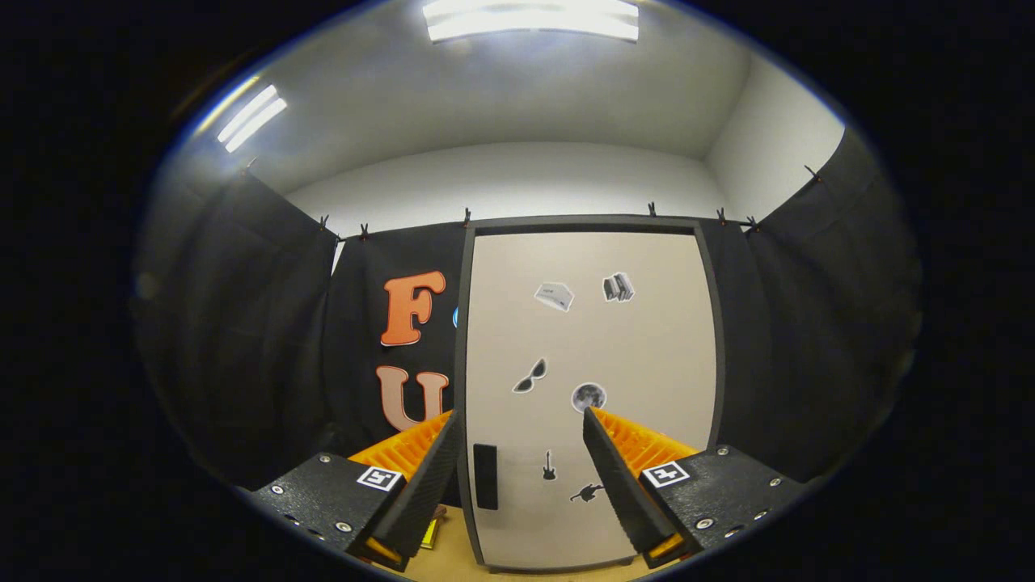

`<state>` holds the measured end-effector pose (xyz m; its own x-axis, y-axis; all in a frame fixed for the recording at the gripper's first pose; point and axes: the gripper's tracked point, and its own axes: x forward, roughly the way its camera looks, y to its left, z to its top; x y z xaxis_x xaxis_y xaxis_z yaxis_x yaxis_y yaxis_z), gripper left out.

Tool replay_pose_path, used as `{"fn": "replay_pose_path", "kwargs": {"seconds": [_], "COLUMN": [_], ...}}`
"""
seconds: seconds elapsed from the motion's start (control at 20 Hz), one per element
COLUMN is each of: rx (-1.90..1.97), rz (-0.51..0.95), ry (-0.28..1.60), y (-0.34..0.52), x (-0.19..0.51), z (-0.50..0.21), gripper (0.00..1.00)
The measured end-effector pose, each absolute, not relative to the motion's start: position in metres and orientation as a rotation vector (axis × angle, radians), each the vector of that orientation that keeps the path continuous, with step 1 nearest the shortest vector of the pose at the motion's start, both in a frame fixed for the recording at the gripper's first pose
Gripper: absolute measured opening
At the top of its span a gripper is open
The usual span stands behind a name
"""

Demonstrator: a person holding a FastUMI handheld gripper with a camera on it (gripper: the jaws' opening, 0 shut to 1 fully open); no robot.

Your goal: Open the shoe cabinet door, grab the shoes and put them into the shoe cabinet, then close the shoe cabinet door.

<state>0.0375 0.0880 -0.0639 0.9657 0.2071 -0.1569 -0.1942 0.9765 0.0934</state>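
Beige cabinet door (590,388), gripper (521,424) apart

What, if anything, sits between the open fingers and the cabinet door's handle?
Nothing visible. The gripper is open and empty, facing the closed shoe cabinet door; its dark handle lies beyond the fingers, near the left one.

Test booth, black cloth walls (242,339), strip lights (530,20)

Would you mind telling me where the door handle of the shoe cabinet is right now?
In the gripper view, the dark handle sits low on the closed cabinet door, near its left edge, beyond the open gripper, beside the left finger.
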Motion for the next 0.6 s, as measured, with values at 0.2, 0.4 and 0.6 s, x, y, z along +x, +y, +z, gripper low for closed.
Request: {"fn": "replay_pose_path", "kwargs": {"seconds": [0.2, 0.4, 0.6], "rx": [0.087, 0.071, 0.041], "rz": [0.234, 0.265, 0.227], "ry": [0.229, 0.337, 0.399], "y": [0.117, 0.144, 0.152], "x": [0.059, 0.074, 0.096], "z": [-0.105, -0.16, -0.2], "gripper": [0.92, 0.88, 0.79]}}
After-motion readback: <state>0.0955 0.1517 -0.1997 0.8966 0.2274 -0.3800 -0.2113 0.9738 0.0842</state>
